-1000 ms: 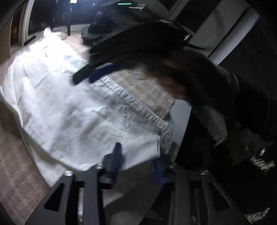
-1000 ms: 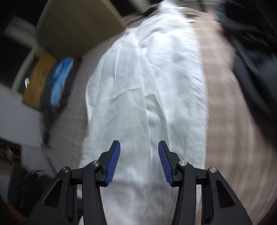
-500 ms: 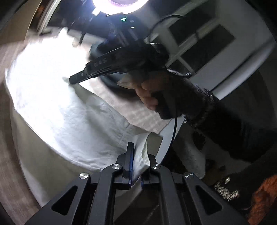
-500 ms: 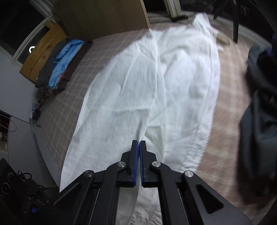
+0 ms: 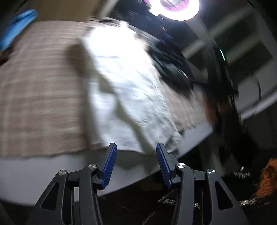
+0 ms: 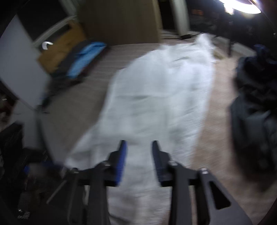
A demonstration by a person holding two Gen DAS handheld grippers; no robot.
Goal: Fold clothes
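A long white garment [image 5: 124, 90] lies folded lengthwise on a beige checked cloth [image 5: 39, 97], its near end at the table's edge. My left gripper [image 5: 135, 150] hovers just short of that end, its jaws opening, nothing between the blue pads. In the right wrist view the same white garment [image 6: 155, 103] stretches away from me. My right gripper [image 6: 138, 148] hangs above its near end, jaws opening with the cloth below them and not pinched. Both views are blurred by motion.
A heap of dark clothes [image 6: 254, 107] lies right of the garment, the dark heap [image 5: 173, 69] also showing in the left view. Blue and dark folded clothes [image 6: 84, 58] sit at the far left. A ring lamp [image 5: 174, 8] glares beyond. The grey table rim [image 5: 52, 173] runs below my left fingers.
Both grippers were shut on the white garment's near edge half a second ago; both have let go, opened and drawn back. The garment now lies narrower, folded lengthwise.
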